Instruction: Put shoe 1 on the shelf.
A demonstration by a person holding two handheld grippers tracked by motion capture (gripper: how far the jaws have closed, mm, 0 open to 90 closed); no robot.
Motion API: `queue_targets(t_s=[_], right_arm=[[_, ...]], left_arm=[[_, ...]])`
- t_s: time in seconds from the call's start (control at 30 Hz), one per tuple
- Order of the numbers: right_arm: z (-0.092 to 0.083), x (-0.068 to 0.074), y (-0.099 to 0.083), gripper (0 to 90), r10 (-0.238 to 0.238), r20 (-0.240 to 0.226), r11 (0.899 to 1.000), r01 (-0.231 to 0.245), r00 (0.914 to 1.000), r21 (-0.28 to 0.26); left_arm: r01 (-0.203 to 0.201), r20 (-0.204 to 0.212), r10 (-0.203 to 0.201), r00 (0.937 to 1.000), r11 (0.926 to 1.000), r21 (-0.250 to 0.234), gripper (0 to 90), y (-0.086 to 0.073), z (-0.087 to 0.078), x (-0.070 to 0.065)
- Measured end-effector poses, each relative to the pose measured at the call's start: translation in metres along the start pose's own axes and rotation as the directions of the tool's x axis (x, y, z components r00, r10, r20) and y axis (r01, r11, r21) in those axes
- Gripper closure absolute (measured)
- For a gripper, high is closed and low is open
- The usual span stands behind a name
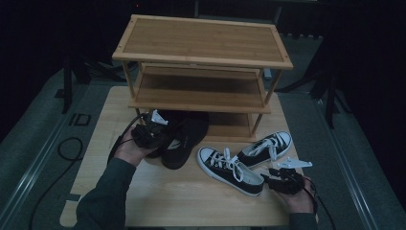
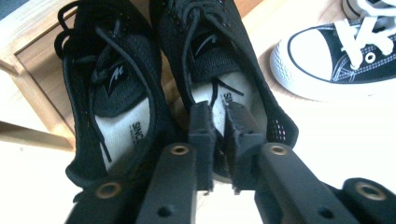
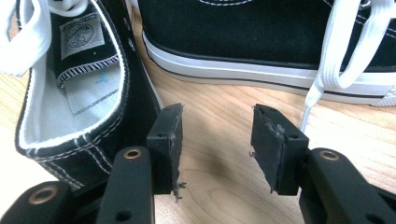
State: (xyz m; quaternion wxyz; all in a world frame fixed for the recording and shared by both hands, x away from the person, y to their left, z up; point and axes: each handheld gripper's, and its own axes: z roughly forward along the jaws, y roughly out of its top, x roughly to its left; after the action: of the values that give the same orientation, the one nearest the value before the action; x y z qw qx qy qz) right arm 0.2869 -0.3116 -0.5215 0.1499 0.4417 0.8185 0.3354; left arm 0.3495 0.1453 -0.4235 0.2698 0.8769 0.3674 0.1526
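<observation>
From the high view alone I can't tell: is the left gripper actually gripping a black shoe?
Observer: The left gripper has its jaws nearly together at the heel of one black shoe and seems to pinch the heel rim.
Reviewer: And the right gripper?
Observer: The right gripper is open, with bare table between its jaws.
Reviewer: Is it near a sneaker?
Observer: One pad stands right beside the heel of a sneaker, outside it.
</observation>
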Motion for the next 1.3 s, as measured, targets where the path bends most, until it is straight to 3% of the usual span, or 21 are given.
queue_targets(t_s=[0.13, 0.47, 0.87, 1.3], right_arm=[[0.0, 0.0, 0.0, 53.1, 0.001, 0.0, 1.0, -0.001, 1.0, 0.0], [0.001, 0.0, -0.001, 53.0, -0.001, 0.001, 1.0, 0.001, 1.0, 0.001], [-0.001, -0.001, -0.001, 52.9, 0.004, 0.004, 1.0, -0.004, 1.0, -0.001], [-0.002, 0.0, -0.001, 52.8, 0.002, 0.006, 1.0, -0.002, 1.0, -0.004]], left_arm=[[-0.009, 0.004, 0.009, 1.0, 0.9998, 0.019, 90.0, -0.008, 0.0, -0.002], [0.02, 0.028, -0.021, 0.9994, 0.9995, 0.024, 89.9, -0.028, 0.003, -0.001], [0.025, 0.037, -0.028, 0.9989, 0.9971, 0.072, 90.0, -0.052, 0.025, -0.008], [0.036, 0.046, -0.04, 0.9981, 0.9946, 0.097, 89.9, -0.064, 0.04, -0.012]])
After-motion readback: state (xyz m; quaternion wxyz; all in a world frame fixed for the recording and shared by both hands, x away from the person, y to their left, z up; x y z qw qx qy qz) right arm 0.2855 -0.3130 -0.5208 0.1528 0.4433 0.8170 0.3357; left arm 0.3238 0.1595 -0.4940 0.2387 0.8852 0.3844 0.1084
